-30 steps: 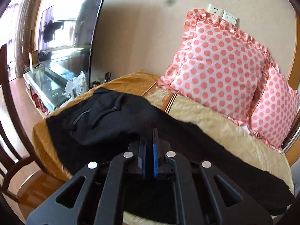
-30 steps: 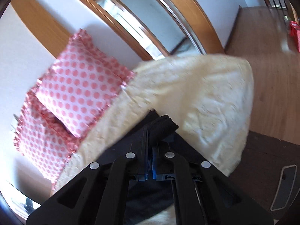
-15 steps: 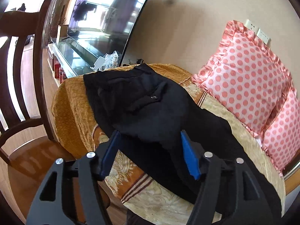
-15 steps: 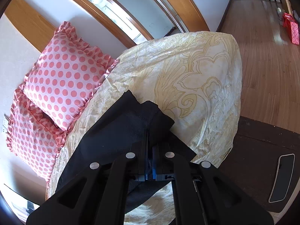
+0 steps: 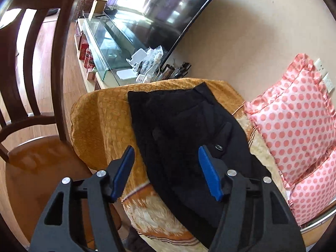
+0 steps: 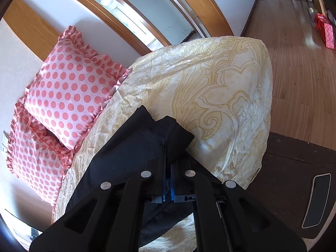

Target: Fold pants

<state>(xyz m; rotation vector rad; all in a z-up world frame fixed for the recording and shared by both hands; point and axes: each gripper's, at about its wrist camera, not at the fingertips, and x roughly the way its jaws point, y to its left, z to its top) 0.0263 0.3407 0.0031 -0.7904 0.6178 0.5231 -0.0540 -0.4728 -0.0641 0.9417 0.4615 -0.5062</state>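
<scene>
Black pants lie stretched along a cloth-covered couch, waistband and a buttoned pocket toward the orange end. My left gripper hovers over the waist part. Its blue pads stand apart and are closing, the pants' near edge lies between them, and neither pad presses on the cloth. In the right wrist view the leg end of the pants rests on the cream cover. My right gripper is shut on a fold of that leg end, and the cloth bunches over its fingertips.
Two pink dotted pillows lean on the wall behind the pants. A dark wooden chair stands close at the left. Beyond it are a glass TV stand with clutter and a TV. A dark mat lies on the wooden floor.
My left gripper let go of the pants, opened wide, and swung left toward the waist end while rolling. The right gripper kept its hold and barely moved.
</scene>
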